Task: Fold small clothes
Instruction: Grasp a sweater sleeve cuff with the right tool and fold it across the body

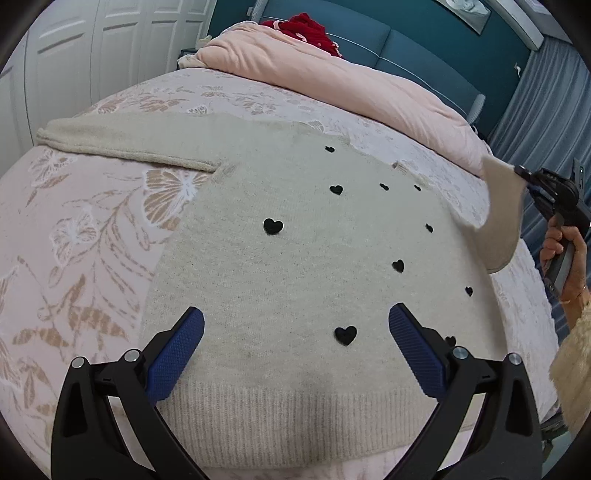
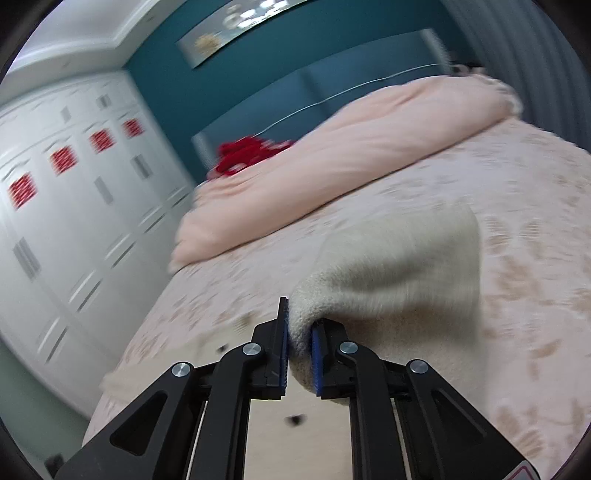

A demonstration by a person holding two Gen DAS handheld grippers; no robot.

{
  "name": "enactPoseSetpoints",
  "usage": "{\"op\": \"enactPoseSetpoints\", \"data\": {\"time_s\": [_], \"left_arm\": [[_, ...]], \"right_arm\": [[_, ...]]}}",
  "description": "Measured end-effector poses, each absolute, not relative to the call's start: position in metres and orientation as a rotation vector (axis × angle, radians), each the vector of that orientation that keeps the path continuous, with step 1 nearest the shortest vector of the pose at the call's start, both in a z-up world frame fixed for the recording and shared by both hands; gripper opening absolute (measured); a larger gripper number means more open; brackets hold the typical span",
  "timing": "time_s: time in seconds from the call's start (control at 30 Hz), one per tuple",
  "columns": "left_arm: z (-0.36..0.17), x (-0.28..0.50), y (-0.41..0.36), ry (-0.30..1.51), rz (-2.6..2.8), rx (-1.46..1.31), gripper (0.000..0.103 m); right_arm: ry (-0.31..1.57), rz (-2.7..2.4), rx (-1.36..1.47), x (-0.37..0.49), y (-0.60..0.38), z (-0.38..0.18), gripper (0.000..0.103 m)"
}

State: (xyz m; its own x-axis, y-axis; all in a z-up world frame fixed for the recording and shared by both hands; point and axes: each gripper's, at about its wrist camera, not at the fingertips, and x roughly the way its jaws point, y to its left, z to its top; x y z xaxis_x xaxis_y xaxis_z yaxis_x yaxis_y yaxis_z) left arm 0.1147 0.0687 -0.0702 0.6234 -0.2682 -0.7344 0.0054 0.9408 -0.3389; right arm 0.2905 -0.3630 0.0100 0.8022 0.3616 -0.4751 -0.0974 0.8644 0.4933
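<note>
A cream knit sweater (image 1: 295,258) with small black hearts lies flat on the bed, its ribbed hem nearest me and its left sleeve (image 1: 122,142) stretched out to the left. My left gripper (image 1: 295,325) is open and empty, hovering above the sweater's lower part. My right gripper (image 2: 299,332) is shut on the sweater's right sleeve (image 2: 388,266) and holds its cuff lifted off the bed. In the left wrist view the right gripper (image 1: 521,171) shows at the far right with the raised sleeve (image 1: 502,218) hanging from it.
The bed has a pink floral cover (image 1: 74,229). A folded pink duvet (image 1: 332,77) lies across the head end, with a red garment (image 1: 310,29) on it. White wardrobe doors (image 2: 74,184) stand to the left, a teal headboard (image 2: 258,92) behind.
</note>
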Motion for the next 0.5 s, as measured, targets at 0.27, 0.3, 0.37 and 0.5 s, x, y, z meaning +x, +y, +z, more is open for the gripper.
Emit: {"op": "enactPoseSetpoints", "data": {"time_s": [0.27, 0.3, 0.37, 0.5], "left_arm": [[-0.046, 0.169, 0.062, 0.871, -0.301, -0.446, 0.098], [-0.045, 0.185, 0.059, 0.876, -0.33, -0.458, 0.098], [-0.05, 0.222, 0.053, 0.911, -0.363, -0.511, 0.098], [-0.086, 0.296, 0.043, 1.009, -0.321, -0.621, 0.098]], "right_arm": [[0.887, 0.364, 0.392, 0.278, -0.227, -0.095, 0.034], [0.894, 0.339, 0.432, 0.268, -0.239, -0.102, 0.034], [0.892, 0.28, 0.499, 0.249, -0.268, -0.112, 0.04], [0.875, 0.131, 0.598, 0.229, -0.326, -0.12, 0.053]]}}
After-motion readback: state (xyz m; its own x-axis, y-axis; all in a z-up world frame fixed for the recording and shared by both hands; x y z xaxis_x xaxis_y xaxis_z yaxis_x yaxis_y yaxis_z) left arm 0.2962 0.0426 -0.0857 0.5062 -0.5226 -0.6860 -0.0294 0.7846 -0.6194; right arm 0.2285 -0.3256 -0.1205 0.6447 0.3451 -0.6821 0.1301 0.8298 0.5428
